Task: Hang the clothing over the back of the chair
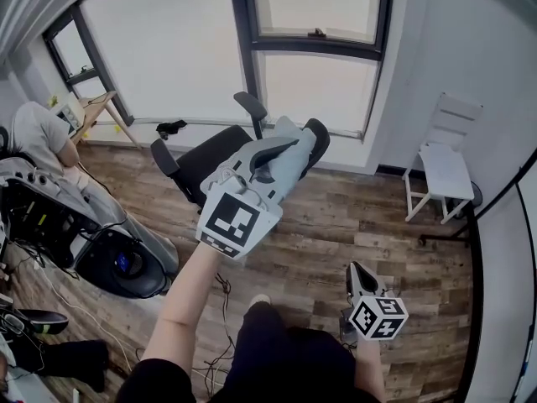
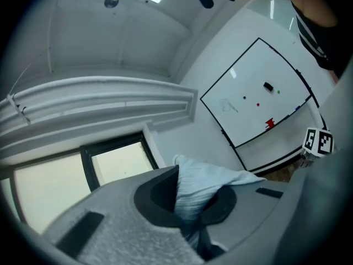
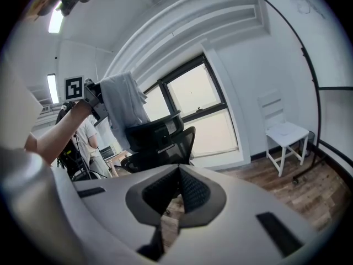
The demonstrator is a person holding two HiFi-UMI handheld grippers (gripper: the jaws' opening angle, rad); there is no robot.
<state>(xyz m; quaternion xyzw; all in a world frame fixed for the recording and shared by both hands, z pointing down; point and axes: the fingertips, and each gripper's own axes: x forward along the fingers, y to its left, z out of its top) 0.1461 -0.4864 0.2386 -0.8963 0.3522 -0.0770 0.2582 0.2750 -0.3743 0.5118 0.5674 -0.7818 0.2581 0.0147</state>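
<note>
My left gripper (image 1: pixel 267 159) is raised in front of me, shut on a pale blue-grey piece of clothing (image 1: pixel 300 151). In the left gripper view the cloth (image 2: pixel 205 182) is bunched between the closed pads of that gripper (image 2: pixel 190 204). The black office chair (image 1: pixel 205 162) stands just beyond and below, with its backrest (image 1: pixel 317 133) partly behind the cloth. In the right gripper view the clothing (image 3: pixel 124 106) hangs above the chair (image 3: pixel 160 139). My right gripper (image 1: pixel 357 270) is low at the right, apart from both. Its jaws (image 3: pixel 177 173) meet at the tips with nothing in them.
A white wooden chair (image 1: pixel 445 170) stands by the right wall. A person (image 1: pixel 42 137) sits at a desk at the far left, with cables and black equipment (image 1: pixel 126 263) on the floor nearby. Large windows (image 1: pixel 176 49) line the far wall. A whiteboard (image 2: pixel 259 93) hangs behind me.
</note>
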